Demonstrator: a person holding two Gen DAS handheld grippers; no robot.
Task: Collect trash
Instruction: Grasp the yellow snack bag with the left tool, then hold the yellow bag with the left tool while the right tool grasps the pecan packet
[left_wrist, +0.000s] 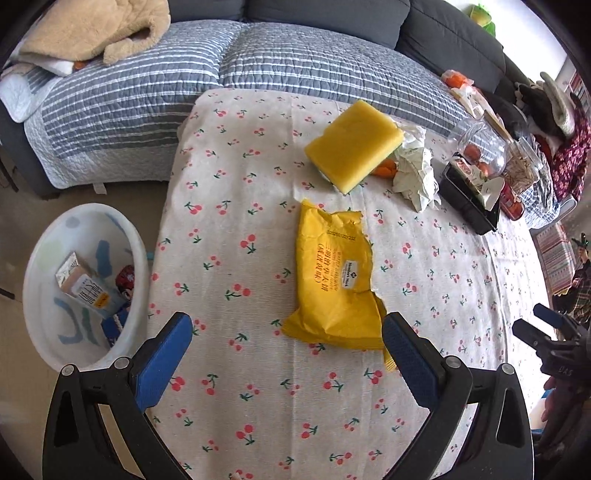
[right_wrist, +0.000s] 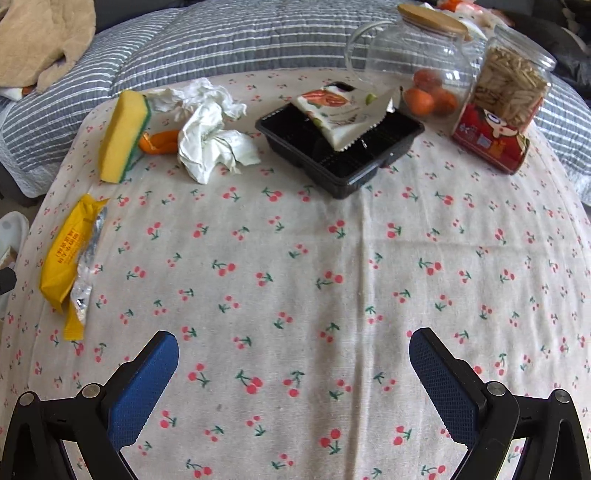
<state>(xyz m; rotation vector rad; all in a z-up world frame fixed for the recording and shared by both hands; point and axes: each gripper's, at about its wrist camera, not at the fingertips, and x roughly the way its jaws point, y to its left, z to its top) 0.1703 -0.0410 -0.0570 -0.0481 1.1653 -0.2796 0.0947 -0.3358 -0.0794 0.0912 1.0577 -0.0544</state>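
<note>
On cherry cloth (left_wrist: 229, 236), just ahead of your left gripper (left_wrist: 286, 354): torn yellow wrapper (left_wrist: 334, 280), flat, light, crinkly, slippery foil. Both grippers spread wide, empty; right gripper (right_wrist: 293, 373) over bare cloth. Pinch wrapper's raised near edge. Bin (left_wrist: 40, 258) on floor, left.

Grey sofa (left_wrist: 325, 14) behind cherry-print table (left_wrist: 258, 406).

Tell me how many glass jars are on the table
2. A round jar with a wooden lid, holding oranges, stands at the far right behind the black tray. A taller jar of snack sticks stands just right of it. None seems hidden.
</note>
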